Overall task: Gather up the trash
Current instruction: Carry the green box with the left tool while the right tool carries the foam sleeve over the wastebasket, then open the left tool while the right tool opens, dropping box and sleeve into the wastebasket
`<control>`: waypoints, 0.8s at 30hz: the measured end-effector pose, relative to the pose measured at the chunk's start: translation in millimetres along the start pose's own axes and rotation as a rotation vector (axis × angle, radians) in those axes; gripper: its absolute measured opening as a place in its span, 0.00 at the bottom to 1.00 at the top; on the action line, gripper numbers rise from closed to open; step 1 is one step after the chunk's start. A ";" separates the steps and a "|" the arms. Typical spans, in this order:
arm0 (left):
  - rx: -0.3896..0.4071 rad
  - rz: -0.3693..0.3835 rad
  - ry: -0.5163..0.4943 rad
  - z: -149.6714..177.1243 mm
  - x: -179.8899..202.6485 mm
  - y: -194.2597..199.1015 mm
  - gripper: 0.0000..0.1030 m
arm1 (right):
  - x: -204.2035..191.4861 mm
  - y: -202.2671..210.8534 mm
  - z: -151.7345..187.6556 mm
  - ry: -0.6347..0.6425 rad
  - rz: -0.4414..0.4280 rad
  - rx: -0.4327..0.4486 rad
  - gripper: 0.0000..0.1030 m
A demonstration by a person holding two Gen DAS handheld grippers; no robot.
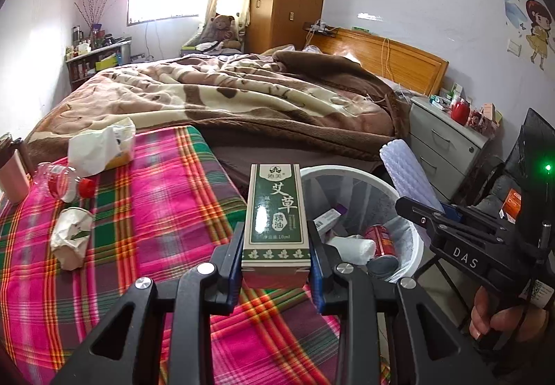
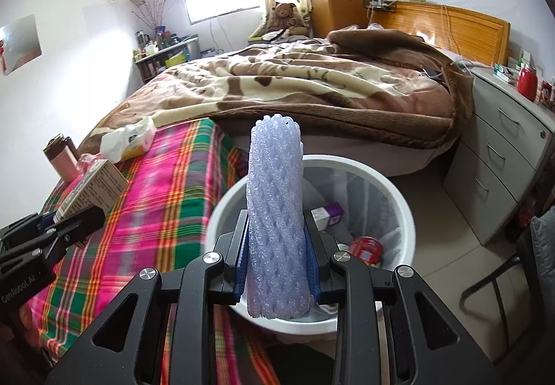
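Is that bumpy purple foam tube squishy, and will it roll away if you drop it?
Probably squishy: the foam net sleeve is open mesh, and it looks pinched in where the right gripper clamps it. It likely weighs very little, being mostly holes. It is round, so it might roll on the plaid cloth, though inside the white trash bin it should stay put.

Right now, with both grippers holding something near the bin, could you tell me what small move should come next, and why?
Probably open the right gripper: its foam net sleeve stands over the white bin, while the left gripper holds its green box short of the rim.
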State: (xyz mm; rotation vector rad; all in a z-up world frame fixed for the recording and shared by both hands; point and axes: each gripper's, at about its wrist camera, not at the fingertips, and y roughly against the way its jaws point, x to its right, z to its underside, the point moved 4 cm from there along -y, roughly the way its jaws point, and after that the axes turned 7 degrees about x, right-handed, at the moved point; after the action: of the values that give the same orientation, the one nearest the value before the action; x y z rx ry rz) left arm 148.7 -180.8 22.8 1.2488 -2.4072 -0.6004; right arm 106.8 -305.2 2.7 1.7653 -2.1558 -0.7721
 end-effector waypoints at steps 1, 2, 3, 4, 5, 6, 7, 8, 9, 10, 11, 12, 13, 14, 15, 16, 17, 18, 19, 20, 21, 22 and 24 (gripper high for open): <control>-0.005 0.009 -0.002 0.5 3.8 -3.2 0.32 | 2.0 -1.2 0.0 -0.003 0.003 -0.002 0.28; -0.010 0.015 -0.005 0.8 7.2 -6.4 0.32 | 6.0 -3.3 0.6 -0.008 0.007 -0.010 0.28; -0.014 0.019 -0.005 1.5 9.7 -8.3 0.32 | 9.2 -5.3 1.3 -0.012 0.012 -0.014 0.28; -0.017 0.028 -0.008 1.5 13.5 -11.5 0.32 | 12.7 -7.1 1.7 -0.015 0.018 -0.018 0.28; -0.018 0.032 -0.010 1.3 17.0 -13.5 0.32 | 15.9 -8.8 2.0 -0.016 0.023 -0.023 0.28; -0.021 0.038 -0.012 1.1 20.4 -16.8 0.32 | 19.0 -10.5 2.7 -0.017 0.028 -0.029 0.28; -0.024 0.043 -0.014 1.1 23.7 -19.4 0.32 | 21.7 -12.5 3.1 -0.017 0.032 -0.036 0.28; -0.026 0.048 -0.017 1.0 26.5 -22.2 0.32 | 24.0 -13.9 4.1 -0.018 0.038 -0.042 0.28; -0.031 0.052 -0.021 1.3 29.7 -25.7 0.32 | 27.1 -14.6 4.6 -0.019 0.042 -0.046 0.28; -0.037 0.056 -0.024 2.1 32.9 -28.9 0.32 | 30.3 -16.4 5.3 -0.023 0.046 -0.053 0.28; -0.042 0.060 -0.026 2.9 35.8 -31.1 0.32 | 33.2 -19.0 6.5 -0.026 0.047 -0.062 0.28; -0.050 0.064 -0.027 3.8 38.6 -35.0 0.32 | 36.0 -20.7 7.3 -0.030 0.048 -0.069 0.28; -0.056 0.069 -0.027 4.4 40.5 -38.0 0.32 | 38.7 -21.7 8.0 -0.034 0.049 -0.075 0.28; -0.059 0.074 -0.030 5.1 42.9 -40.2 0.32 | 41.3 -23.7 8.9 -0.039 0.051 -0.082 0.28; -0.063 0.076 -0.032 5.2 44.7 -42.4 0.32 | 43.5 -24.8 9.6 -0.042 0.052 -0.087 0.28; -0.070 0.078 -0.033 5.9 47.0 -45.3 0.32 | 45.1 -25.7 9.7 -0.044 0.052 -0.091 0.28; -0.074 0.082 -0.034 6.2 48.7 -47.5 0.32 | 46.2 -26.7 10.2 -0.046 0.051 -0.095 0.28; -0.078 0.083 -0.033 6.5 50.2 -49.3 0.32 | 46.4 -27.5 10.9 -0.046 0.050 -0.100 0.28; -0.083 0.083 -0.032 6.8 51.5 -51.5 0.32 | 46.9 -29.0 11.7 -0.046 0.050 -0.109 0.28; -0.084 0.084 -0.035 7.0 53.1 -53.4 0.32 | 47.6 -29.7 12.3 -0.046 0.051 -0.112 0.28; -0.087 0.085 -0.037 6.8 54.5 -55.6 0.32 | 48.2 -30.6 12.4 -0.046 0.051 -0.115 0.28; -0.093 0.086 -0.039 7.1 55.9 -57.7 0.32 | 49.3 -31.5 12.5 -0.047 0.051 -0.118 0.28; -0.099 0.090 -0.043 7.5 58.1 -60.4 0.32 | 50.6 -33.4 12.2 -0.055 0.051 -0.121 0.28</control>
State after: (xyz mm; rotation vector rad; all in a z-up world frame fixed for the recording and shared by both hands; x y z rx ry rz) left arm 154.3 -258.9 -8.1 1.0921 -2.4218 -0.7172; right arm 116.4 -355.2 -32.4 1.6418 -2.1310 -0.9273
